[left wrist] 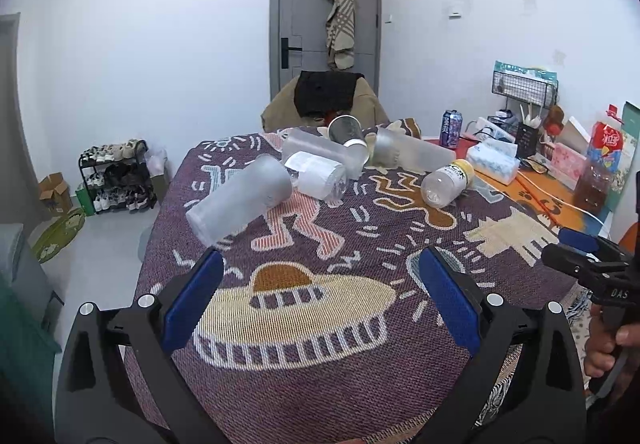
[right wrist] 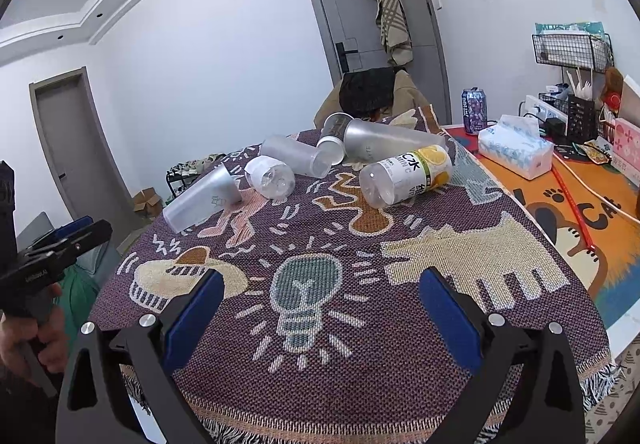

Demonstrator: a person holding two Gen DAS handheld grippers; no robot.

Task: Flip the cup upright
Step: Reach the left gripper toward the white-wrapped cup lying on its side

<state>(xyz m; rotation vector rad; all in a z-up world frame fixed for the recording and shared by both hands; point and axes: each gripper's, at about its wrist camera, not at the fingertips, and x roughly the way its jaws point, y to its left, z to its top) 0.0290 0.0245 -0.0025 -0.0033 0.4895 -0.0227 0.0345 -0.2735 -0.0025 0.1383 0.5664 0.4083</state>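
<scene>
The left gripper (left wrist: 320, 300) and right gripper (right wrist: 320, 304) hover wide and empty; best approach squarely, closing across the nearest frosted cup's (left wrist: 240, 200) middle.

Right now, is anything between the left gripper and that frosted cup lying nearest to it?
Nothing visible: only bare patterned tablecloth lies between the open left gripper and the frosted cup on its side.
</scene>
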